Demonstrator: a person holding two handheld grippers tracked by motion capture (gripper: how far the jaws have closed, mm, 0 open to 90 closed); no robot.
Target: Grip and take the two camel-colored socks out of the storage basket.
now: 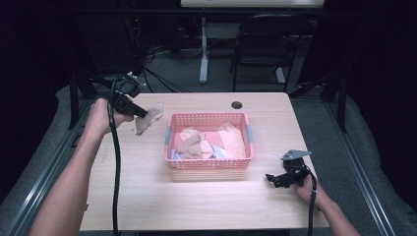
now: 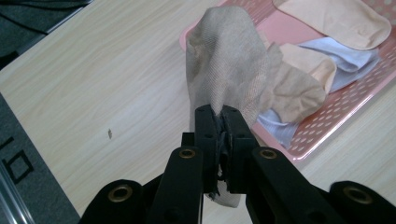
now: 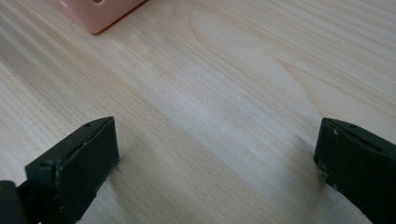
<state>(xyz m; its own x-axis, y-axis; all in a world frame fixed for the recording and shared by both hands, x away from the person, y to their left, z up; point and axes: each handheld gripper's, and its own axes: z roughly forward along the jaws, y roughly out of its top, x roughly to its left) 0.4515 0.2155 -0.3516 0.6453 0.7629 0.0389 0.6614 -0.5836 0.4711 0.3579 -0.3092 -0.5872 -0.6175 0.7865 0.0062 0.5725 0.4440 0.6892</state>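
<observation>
Wood-grain table bears pink basket; dark room behind.

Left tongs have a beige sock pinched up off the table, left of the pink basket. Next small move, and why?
Probably lower the beige sock onto the bare table left of the pink basket and open. The left tongs are shut on the sock, which hangs clear of the basket, with more socks inside. The right tongs sit open and empty near the basket's right front corner, so they aren't placed to help.
</observation>
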